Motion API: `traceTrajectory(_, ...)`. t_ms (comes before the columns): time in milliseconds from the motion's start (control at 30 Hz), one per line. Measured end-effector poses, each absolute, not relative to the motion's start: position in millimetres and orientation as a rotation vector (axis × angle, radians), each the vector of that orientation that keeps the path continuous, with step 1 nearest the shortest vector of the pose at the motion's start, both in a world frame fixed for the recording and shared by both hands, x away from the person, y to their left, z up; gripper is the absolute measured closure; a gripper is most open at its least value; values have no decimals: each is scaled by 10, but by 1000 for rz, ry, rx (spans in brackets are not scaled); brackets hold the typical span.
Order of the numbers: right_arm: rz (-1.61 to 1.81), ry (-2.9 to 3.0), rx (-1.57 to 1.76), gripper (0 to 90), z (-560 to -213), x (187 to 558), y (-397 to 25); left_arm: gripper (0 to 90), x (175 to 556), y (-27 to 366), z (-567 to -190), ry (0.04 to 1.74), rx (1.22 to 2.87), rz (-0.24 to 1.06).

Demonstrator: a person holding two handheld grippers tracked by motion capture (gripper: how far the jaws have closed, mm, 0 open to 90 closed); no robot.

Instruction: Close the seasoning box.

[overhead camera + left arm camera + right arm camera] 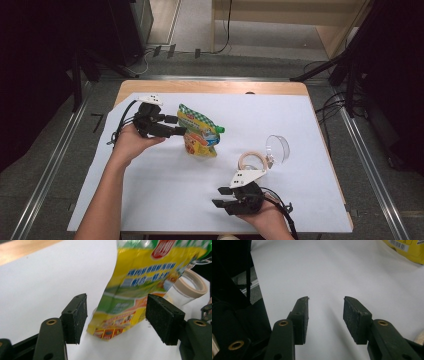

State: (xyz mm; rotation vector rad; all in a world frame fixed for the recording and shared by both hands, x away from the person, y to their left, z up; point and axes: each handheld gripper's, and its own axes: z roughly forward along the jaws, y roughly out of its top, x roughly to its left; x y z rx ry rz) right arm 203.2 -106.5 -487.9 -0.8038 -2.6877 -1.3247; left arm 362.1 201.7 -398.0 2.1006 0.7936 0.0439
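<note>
While the yellow and green printed plastic pouch with the green screw cap (199, 132) is standing upright on the white paper sheet (165, 200) covering the table, I am bringing the left gripper (176, 125) in against the pouch's side, and I judge the step in hand to be the approach for a grasp. Seen from the left gripper view, the pouch (140, 287) is sitting between the jaws, which are spread wide, with clear gaps on both sides, so nothing is being pinched yet. Beyond the pouch, a beige tape ring (251, 161) is lying flat and a clear plastic cup (277, 148) is resting on its side just past that ring. My right gripper (222, 204) is hovering well apart from the pouch, nearer my side of the sheet, with its jaws also spread and holding nothing. For the next move I am thinking of easing the left gripper slightly further around the pouch, then squeezing gently, since a soft pouch may buckle or tip.
</note>
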Motion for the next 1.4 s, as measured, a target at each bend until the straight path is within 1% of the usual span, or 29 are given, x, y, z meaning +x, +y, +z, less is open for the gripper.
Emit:
traceTrajectory(200, -1330, -2682, -819, 568, -4887, 2073, -1036, 363, 3678, 1881, -3946, 705, 2124, 31)
traceTrajectory(400, -1357, -2679, -802, 562, -4843, 2130, -940, 400, 3681, 1824, -3956, 682, 2121, 32)
traceTrajectory(600, -1390, -2678, -801, 561, -4817, 2197, -868, 519, 3661, 1856, -3944, 671, 2123, 25)
traceTrajectory(633, -1384, -2680, -800, 561, -4834, 2204, -866, 560, 3649, 1852, -3941, 669, 2129, 19)
traceTrajectory(667, -1384, -2680, -800, 561, -4834, 2204, -866, 560, 3642, 1849, -3939, 667, 2131, 16)
traceTrajectory(767, -1383, -2674, -808, 561, -4861, 2193, -867, 618, 3606, 1832, -3924, 667, 2146, 8)
traceTrajectory(800, -1390, -2678, -802, 561, -4871, 2190, -869, 656, 3585, 1824, -3922, 674, 2134, 0)
traceTrajectory(933, -1404, -2672, -807, 561, -4877, 2186, -872, 709, 3553, 1816, -3941, 682, 2116, -34)
traceTrajectory(1067, -1422, -2663, -817, 561, -4894, 2195, -880, 805, 3514, 1789, -3941, 683, 2118, -45)
traceTrajectory(1100, -1422, -2663, -817, 561, -4894, 2195, -880, 805, 3503, 1778, -3941, 681, 2121, -58)
traceTrajectory(1133, -1427, -2656, -823, 559, -4903, 2196, -877, 869, 3485, 1756, -3940, 676, 2130, -62)
traceTrajectory(1233, -1428, -2656, -827, 557, -4911, 2191, -871, 900, 3448, 1704, -3930, 682, 2135, -59)
traceTrajectory(1300, -1428, -2664, -825, 551, -4922, 2187, -864, 900, 3434, 1683, -3932, 695, 2121, -72)
traceTrajectory(1400, -1432, -2663, -830, 545, -4933, 2184, -865, 900, 3413, 1659, -3916, 711, 2120, -58)
